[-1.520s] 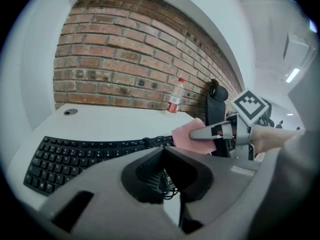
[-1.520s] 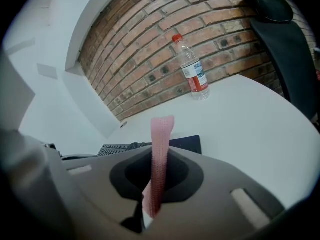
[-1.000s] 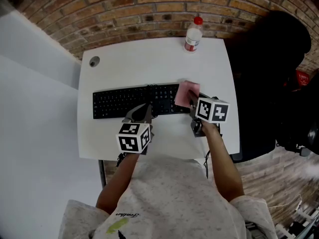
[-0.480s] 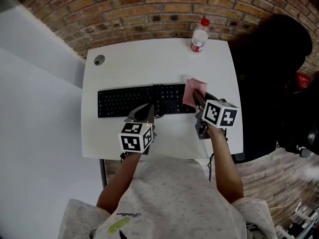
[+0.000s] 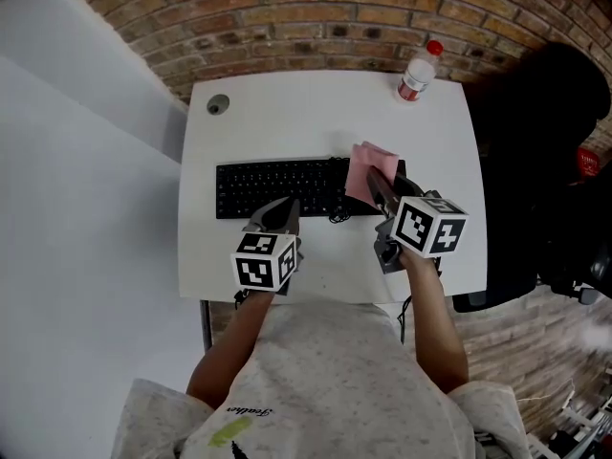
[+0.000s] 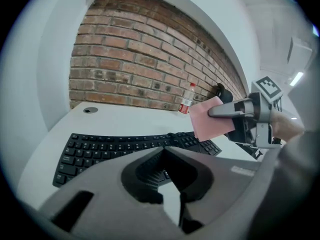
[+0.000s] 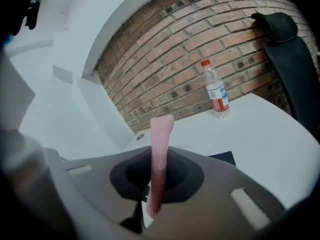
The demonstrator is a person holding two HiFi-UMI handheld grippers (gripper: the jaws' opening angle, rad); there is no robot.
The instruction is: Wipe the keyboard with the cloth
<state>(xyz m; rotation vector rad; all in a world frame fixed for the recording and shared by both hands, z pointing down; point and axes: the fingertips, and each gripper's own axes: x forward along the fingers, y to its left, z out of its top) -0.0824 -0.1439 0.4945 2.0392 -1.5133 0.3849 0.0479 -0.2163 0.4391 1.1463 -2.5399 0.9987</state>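
Observation:
A black keyboard [image 5: 277, 187] lies across the white table [image 5: 316, 118]. My right gripper [image 5: 380, 185] is shut on a pink cloth [image 5: 367, 171], which is over the keyboard's right end. In the left gripper view the cloth [image 6: 210, 119] hangs from the right gripper [image 6: 235, 111], above the keyboard [image 6: 115, 149]. In the right gripper view the cloth [image 7: 161, 154] stands edge-on between the jaws. My left gripper [image 5: 278, 214] sits shut and holding nothing at the keyboard's near edge, around its middle.
A clear bottle [image 5: 418, 73] with a red cap stands at the table's far right corner. A round cable hole [image 5: 218, 105] is at the far left. A black chair [image 5: 535, 151] stands right of the table. A brick wall [image 5: 316, 17] runs behind it.
The head camera has swung, so the table now sits further right in view. The right gripper keeps the cloth over the keyboard's right end. The left gripper has hardly moved.

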